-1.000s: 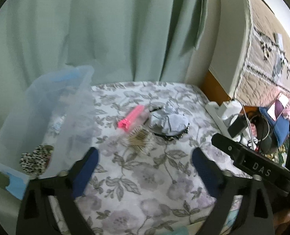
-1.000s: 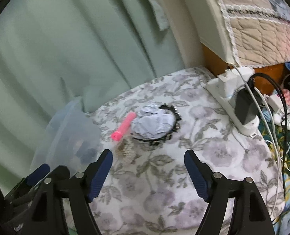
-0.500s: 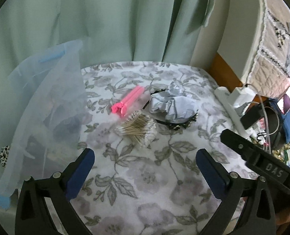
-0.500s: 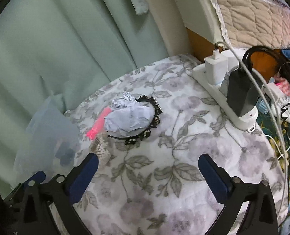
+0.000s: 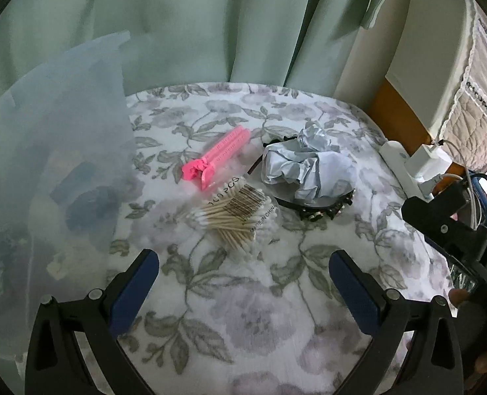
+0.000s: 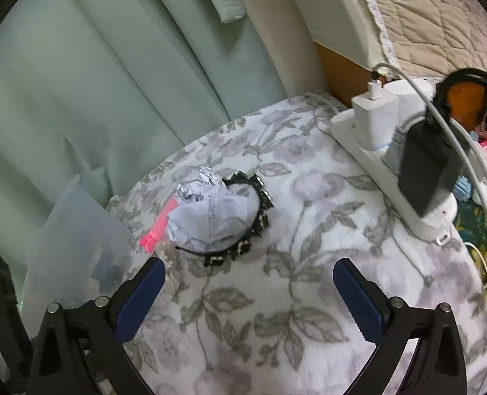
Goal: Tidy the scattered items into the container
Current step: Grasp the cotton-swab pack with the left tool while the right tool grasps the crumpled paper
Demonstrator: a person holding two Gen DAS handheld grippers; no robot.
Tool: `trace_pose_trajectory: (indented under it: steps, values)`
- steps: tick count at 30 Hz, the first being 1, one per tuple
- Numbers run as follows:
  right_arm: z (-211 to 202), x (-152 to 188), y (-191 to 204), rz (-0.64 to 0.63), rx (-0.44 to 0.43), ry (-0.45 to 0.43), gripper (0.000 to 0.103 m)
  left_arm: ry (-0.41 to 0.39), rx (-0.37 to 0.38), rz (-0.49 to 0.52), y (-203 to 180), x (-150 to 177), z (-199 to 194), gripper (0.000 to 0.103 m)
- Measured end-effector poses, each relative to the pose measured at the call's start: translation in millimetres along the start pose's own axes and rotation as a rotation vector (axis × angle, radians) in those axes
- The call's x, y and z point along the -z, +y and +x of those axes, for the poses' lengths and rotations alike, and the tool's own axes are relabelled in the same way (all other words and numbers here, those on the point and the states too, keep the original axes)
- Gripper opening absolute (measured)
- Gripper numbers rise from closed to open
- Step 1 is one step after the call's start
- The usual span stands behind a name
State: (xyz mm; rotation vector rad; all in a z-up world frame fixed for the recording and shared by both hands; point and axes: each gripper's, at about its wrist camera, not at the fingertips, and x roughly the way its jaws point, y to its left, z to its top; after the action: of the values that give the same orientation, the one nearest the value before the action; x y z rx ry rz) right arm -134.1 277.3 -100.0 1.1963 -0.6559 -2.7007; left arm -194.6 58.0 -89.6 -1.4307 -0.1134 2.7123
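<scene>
Scattered items first: a clear packet of cotton swabs (image 5: 235, 215) lies on the flowered cloth straight ahead of the left tongs (image 5: 243, 283), just beyond the gap between their blue pads. Past the swabs and a little to the left sits a pink clip (image 5: 217, 161), its far end angled away to the right. To the right of the swabs there's a crumpled ball of paper (image 5: 306, 172), resting on a black beaded headband (image 5: 322, 209) that curls out from under its near edge. The swabs and the headband lie just beside each other; the clip is near the paper but apart from it.

From the right tongs (image 6: 248, 296) the same paper ball (image 6: 210, 214) sits ahead and to the left, the headband (image 6: 256, 220) looping round its right side, the clip (image 6: 159, 223) peeking out behind its left edge.

The container (image 5: 56, 171), a translucent plastic tub, stands off to the left of the left tongs, close by the left pad, with dark shapes showing dimly through its wall. The right tongs see it at far left too (image 6: 79, 240).

Both pairs of tongs are spread wide, nothing between the pads, hanging above the cloth.

Out to the right: a white power strip (image 6: 391, 168) with a white charger (image 6: 373, 117) and a black adapter (image 6: 427, 168) plugged in. Green curtain (image 5: 177, 23) beyond.
</scene>
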Motion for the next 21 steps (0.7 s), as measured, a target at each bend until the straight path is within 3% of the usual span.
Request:
trace_pose_trajectory:
  steps: [7,14,21]
  values:
    - [22.3,-3.8,5.5,-0.048,-0.030,0.046,0.103,-0.001,0.004,-0.037,5.6,-9.3,21.9,0.103]
    - [47.6,-12.9,13.8,-0.069,-0.116,0.097,0.103,0.022,-0.014,-0.050,6.1,-21.1,45.7,0.103]
    - [74.9,-22.0,33.4,-0.192,-0.104,0.131,0.103,0.036,-0.046,-0.058,8.8,-26.5,65.6,0.103]
